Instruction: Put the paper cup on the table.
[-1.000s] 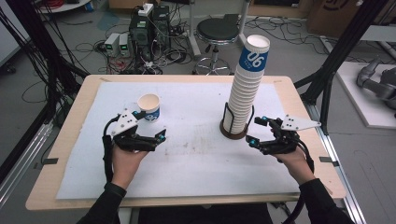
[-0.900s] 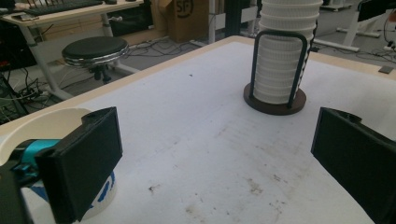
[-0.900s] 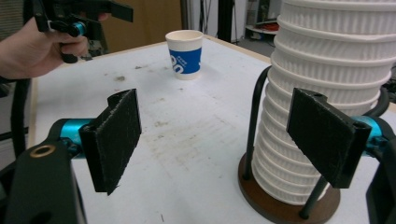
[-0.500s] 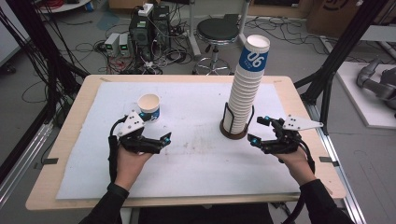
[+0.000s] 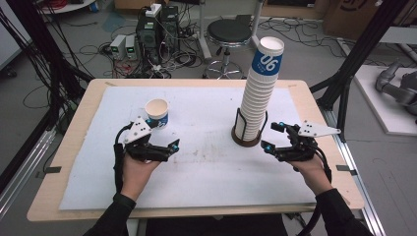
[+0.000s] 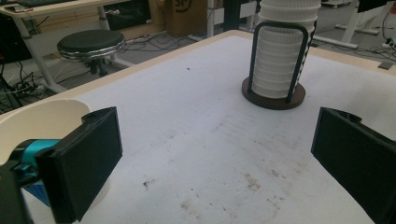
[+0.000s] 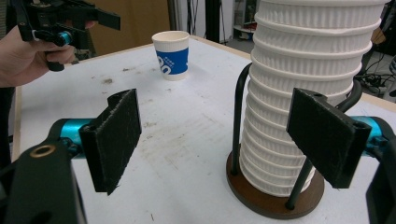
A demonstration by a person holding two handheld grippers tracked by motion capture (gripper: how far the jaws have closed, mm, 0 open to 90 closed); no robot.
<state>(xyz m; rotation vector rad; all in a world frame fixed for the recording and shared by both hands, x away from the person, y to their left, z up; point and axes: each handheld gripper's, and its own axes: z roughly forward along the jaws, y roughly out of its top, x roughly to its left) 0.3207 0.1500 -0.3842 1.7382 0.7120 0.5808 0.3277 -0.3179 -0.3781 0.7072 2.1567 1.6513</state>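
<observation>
A white-covered table [image 5: 206, 182] is seen bearing a tall stack of paper cups [image 5: 259, 93] in a dark wire holder, with a single paper cup [image 5: 157, 112] set well apart to its left. The right gripper [image 5: 273, 136] is held just beside the stack's base, its jaws spread wide with nothing between them. The left gripper [image 5: 167, 140] is held just beside the single cup, its jaws likewise wide and empty.

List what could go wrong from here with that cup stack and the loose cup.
1. The tall stack of paper cups rises far above its wire holder; a sideways nudge from the open right tool beside it could probably topple the upper cups.
2. The single paper cup stands right by the open left tool; a careless swing might knock it over.
</observation>
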